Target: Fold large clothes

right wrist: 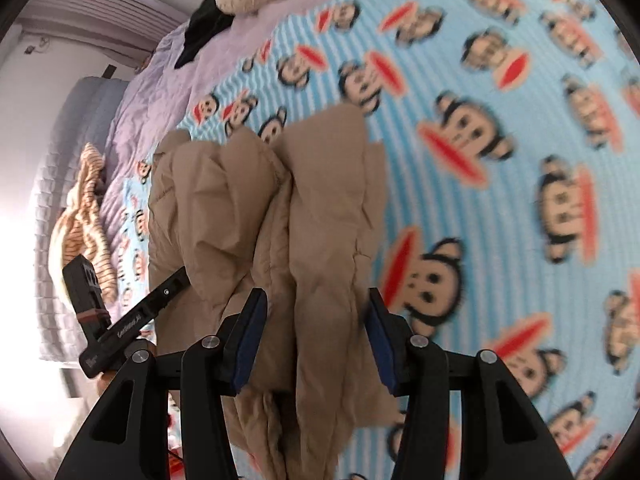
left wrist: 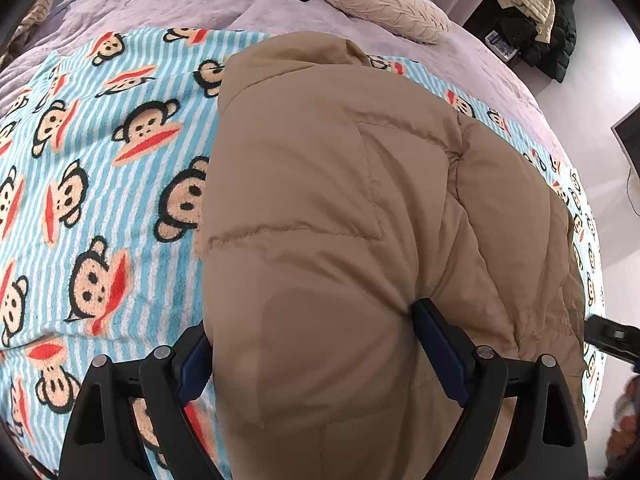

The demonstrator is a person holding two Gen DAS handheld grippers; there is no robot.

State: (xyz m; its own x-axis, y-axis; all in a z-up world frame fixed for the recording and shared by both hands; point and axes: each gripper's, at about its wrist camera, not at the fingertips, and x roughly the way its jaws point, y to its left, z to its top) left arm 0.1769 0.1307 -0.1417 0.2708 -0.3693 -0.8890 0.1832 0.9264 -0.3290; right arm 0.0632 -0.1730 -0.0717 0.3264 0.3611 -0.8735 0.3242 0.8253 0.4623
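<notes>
1. Left wrist view: tan puffer jacket point(left wrist: 360, 220) lay folded on the monkey-print blanket point(left wrist: 100, 152); left gripper point(left wrist: 316, 344) stood wide astride its near end, released.
2. Right wrist view: right gripper point(right wrist: 316, 332) straddled the jacket's bunched folds point(right wrist: 320, 220), pads apart, released.

We see a matt, quilted tan puffer jacket point(left wrist: 360, 208) of smooth cloth, on a fuzzy fleece blanket point(left wrist: 104, 184); our left gripper point(left wrist: 316, 344) looks matt black plastic with blue pads.
</notes>
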